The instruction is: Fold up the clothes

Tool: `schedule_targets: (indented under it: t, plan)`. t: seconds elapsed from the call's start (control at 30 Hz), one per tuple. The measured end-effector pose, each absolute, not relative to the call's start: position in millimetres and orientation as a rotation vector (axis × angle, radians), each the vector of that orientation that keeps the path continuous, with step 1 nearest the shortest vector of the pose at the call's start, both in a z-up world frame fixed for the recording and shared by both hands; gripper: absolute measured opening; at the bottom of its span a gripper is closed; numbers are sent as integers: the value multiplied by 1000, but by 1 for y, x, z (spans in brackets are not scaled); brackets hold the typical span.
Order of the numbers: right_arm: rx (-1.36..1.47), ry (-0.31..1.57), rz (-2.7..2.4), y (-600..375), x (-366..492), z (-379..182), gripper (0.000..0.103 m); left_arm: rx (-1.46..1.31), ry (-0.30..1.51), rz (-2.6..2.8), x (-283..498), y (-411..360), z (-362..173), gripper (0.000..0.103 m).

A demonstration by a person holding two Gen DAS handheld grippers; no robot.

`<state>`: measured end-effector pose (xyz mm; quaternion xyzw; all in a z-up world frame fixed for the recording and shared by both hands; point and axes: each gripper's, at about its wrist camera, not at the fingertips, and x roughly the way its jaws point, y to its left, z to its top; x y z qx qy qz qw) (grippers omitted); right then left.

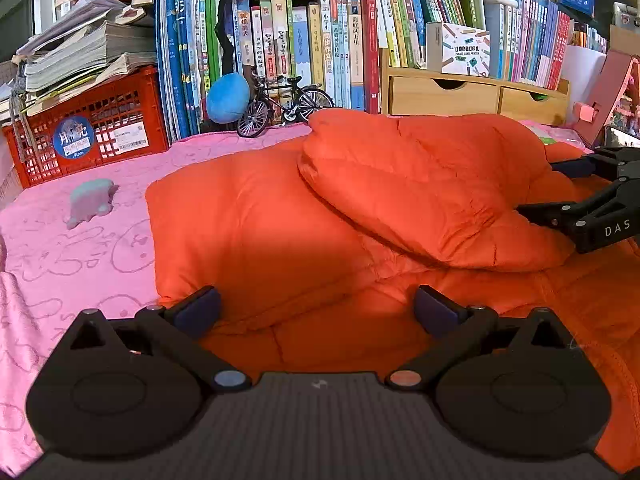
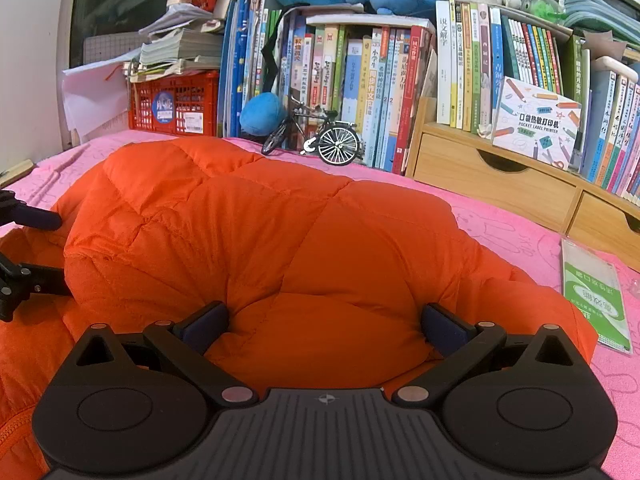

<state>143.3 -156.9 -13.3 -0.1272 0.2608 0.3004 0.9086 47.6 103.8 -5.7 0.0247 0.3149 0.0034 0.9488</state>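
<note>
Both grippers gape wide and hold nothing: the left gripper [image 1: 316,306] at lower centre over the orange puffer jacket [image 1: 280,216] on the pink blanket [image 1: 80,248], the right gripper [image 2: 324,322] against its folded bulge. Springy padding could unfold. Behind, a toy bicycle [image 1: 284,106] crowds the bookshelf edge.

The right gripper [image 2: 324,326] has its fingers spread wide, and a puffy fold of the orange down jacket [image 2: 256,240] bulges between them. The jacket lies on a pink cloth [image 2: 516,236]. At the left edge, the left gripper [image 2: 24,248] reaches to the jacket. Behind stands a model bicycle [image 2: 316,138], and a green packet [image 2: 596,296] lies on the right.
</note>
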Motion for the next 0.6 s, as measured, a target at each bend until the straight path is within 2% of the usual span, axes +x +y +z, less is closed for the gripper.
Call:
schedule_targets:
  t: [0.6]
  plan:
    - [-259,542,621,-157,143,-12,103,-73,647,-56,46,124,-3,103]
